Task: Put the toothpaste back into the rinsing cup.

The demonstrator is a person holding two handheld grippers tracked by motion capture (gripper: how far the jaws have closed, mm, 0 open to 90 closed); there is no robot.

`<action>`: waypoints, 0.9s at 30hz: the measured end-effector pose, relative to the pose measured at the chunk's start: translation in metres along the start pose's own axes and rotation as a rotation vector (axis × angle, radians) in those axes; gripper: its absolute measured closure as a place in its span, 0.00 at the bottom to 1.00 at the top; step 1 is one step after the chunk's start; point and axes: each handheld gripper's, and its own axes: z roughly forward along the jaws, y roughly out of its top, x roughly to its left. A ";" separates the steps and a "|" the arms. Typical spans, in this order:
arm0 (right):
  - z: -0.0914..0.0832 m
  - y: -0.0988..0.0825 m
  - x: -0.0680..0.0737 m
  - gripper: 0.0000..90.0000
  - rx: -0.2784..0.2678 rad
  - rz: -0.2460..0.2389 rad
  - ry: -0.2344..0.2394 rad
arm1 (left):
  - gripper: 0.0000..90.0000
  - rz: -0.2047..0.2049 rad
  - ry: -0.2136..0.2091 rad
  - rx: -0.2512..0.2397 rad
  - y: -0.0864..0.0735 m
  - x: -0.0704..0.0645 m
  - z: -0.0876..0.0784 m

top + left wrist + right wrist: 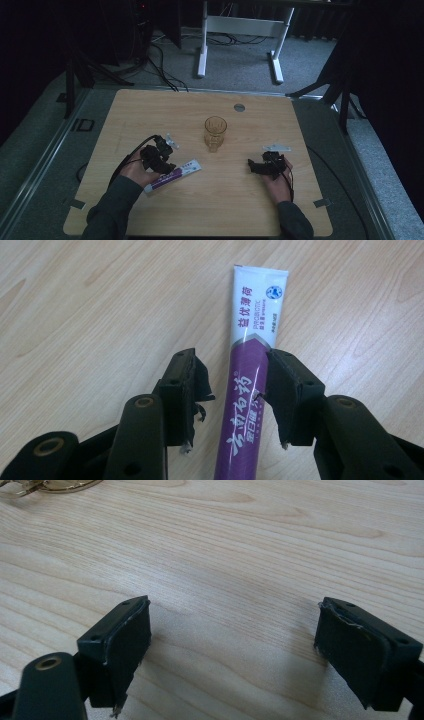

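On the wooden table (225,200) a purple-and-white toothpaste tube (172,175) lies flat at the person's left, its white crimped end toward the table's middle; the left gripper (232,390) straddles it, jaws apart, the tube's purple part between them, one pad at the tube's edge and the other clear of it; no clamping shows. Farther in, an amber glass mug (215,132) stands upright near the centre. At the right, the right gripper (232,650) rests low over bare wood, jaws wide apart with nothing between them.
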 end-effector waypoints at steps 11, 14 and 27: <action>0.000 0.000 0.000 0.16 0.000 0.000 0.000 | 0.62 0.007 0.000 0.016 0.000 0.000 0.002; 0.000 0.000 0.000 0.16 0.000 0.000 0.000 | 0.62 0.018 0.003 0.032 0.002 0.001 0.004; 0.000 0.000 0.000 0.16 0.000 -0.001 0.000 | 0.65 0.039 -0.009 0.067 0.006 0.001 0.006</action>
